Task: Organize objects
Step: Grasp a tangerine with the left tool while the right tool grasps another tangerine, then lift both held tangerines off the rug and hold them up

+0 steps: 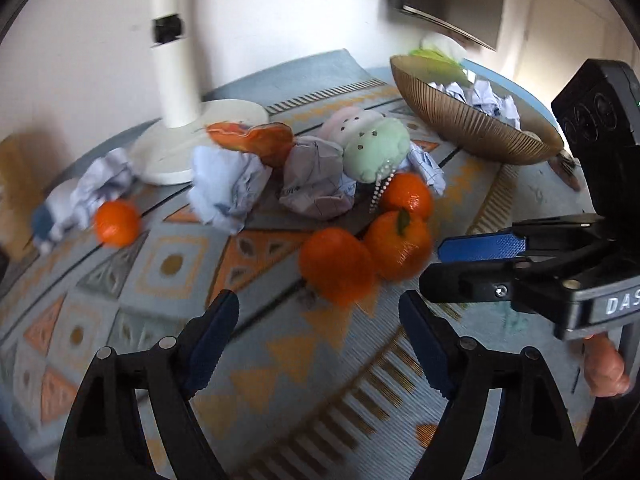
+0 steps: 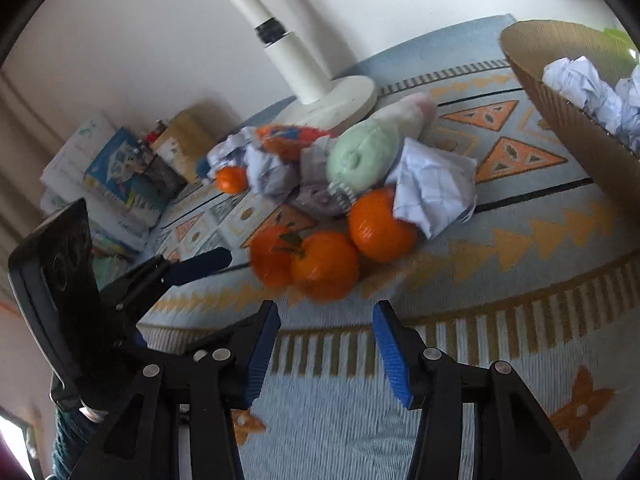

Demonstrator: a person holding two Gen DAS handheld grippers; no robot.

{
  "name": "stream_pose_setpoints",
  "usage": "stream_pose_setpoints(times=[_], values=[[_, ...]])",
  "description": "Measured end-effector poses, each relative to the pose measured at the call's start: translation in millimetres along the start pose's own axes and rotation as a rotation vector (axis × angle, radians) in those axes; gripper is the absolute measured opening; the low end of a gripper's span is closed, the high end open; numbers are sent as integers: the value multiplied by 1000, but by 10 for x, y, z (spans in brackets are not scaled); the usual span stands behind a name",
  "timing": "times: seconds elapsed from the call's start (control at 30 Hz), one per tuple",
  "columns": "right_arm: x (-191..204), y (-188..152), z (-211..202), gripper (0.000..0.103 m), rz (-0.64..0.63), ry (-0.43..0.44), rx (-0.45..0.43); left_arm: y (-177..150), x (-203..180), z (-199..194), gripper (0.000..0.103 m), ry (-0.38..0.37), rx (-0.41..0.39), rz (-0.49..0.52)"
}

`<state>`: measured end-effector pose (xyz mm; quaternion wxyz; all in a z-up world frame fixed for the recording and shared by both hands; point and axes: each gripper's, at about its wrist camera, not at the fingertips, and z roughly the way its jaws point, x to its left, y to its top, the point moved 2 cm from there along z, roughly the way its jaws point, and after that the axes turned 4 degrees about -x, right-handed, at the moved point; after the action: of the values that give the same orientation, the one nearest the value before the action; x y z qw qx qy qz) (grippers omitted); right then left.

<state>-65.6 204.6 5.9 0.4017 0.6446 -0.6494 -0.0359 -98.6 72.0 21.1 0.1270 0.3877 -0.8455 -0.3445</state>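
Left wrist view: the left tool [image 1: 318, 312] hangs released, its jaws wide apart, just before three tangerines [image 1: 338, 266] that lie touching one another in the middle of the frame on the patterned cloth of the counter [image 1: 280, 380]. A fourth tangerine [image 1: 117, 223] lies well apart at the left. Behind them is a heap of crumpled paper [image 1: 316, 184] and a green plush toy [image 1: 376, 152], and at the upper right a ribbed brown bowl [image 1: 472, 128] already holds paper balls. I judge the step to be a grasp of the nearest tangerine. The jaws should go around only this one and close softly, because its neighbour touches it and may roll. The right tool [image 1: 440, 266] enters from the right edge, and I cannot tell its state here.

Right wrist view: the right tool [image 2: 325, 334] is also released and empty, pointing at the same tangerines [image 2: 326, 264]. The bowl [image 2: 568, 120] is cut off at the upper right, so its contents show only partly. Motion blur softens the fruit, and the toy [image 2: 362, 156] hides part of the paper.
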Motion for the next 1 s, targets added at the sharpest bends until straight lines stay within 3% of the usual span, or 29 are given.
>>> stream_pose_setpoints(times=[0.2, 0.33, 0.4, 0.43, 0.57, 0.67, 0.73, 0.8, 0.83, 0.87, 1.0], values=[[-59, 98, 96, 51, 94, 53, -12, 89, -48, 121, 68, -91, 11, 89], [-71, 114, 116, 53, 109, 61, -36, 102, -93, 177, 62, -71, 18, 118], [-87, 93, 105, 42, 100, 36, -53, 97, -112, 169, 40, -69, 9, 129], [-110, 79, 103, 32, 100, 28, -58, 98, -115, 166, 37, -58, 4, 131], [-174, 68, 39, 28, 135, 73, -74, 99, -101, 115, 37, 38, -26, 120], [-135, 19, -55, 28, 97, 46, -88, 41, -114, -41, 37, 35, -47, 48], [-118, -10, -101, 28, 85, 50, -87, -46, -112, -182, 37, 91, -54, -20], [-120, -23, -95, 32, 88, 14, -68, -138, -77, -298, 37, 118, -66, -99], [-123, -20, -66, 45, 93, -3, -53, -195, -46, -355, 37, 136, -73, -143], [-113, -12, -49, 50, 95, 18, -49, -256, -23, -420, 37, 150, -83, -185], [-31, 37, 13, 51, 47, -34, -56, -431, 31, -571, 37, 160, -114, -284]])
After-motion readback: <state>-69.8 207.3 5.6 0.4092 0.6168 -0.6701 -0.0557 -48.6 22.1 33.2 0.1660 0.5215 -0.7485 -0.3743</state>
